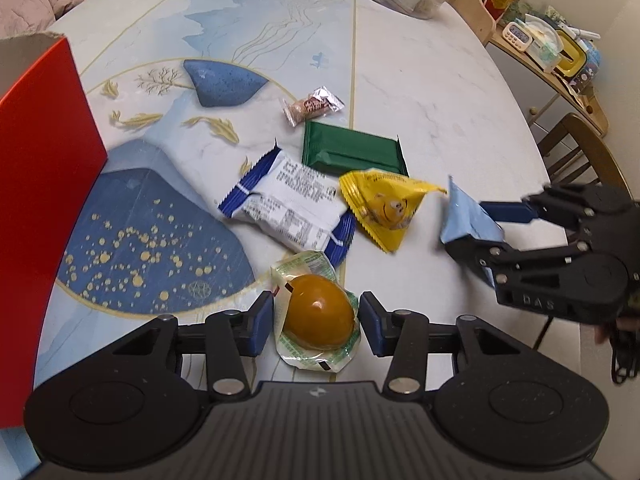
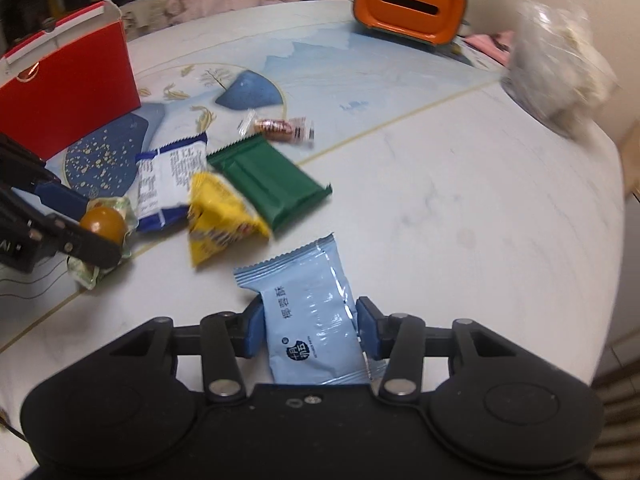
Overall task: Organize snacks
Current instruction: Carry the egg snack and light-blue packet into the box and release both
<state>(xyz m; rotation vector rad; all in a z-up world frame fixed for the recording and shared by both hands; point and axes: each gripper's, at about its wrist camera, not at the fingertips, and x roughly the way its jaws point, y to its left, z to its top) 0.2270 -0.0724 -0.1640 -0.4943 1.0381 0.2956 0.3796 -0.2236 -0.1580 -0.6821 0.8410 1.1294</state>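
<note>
My left gripper is shut on a packaged brown egg in a clear green-printed wrapper, low over the table. It also shows in the right wrist view. My right gripper is shut on a light blue snack packet, seen at the right in the left wrist view. On the table lie a white-and-blue packet, a yellow pyramid packet, a green packet and a small clear-wrapped snack.
A red box stands open at the left, also in the right wrist view. An orange-and-green container and a clear plastic bag sit at the table's far side. A wooden chair and cluttered shelf stand at the right.
</note>
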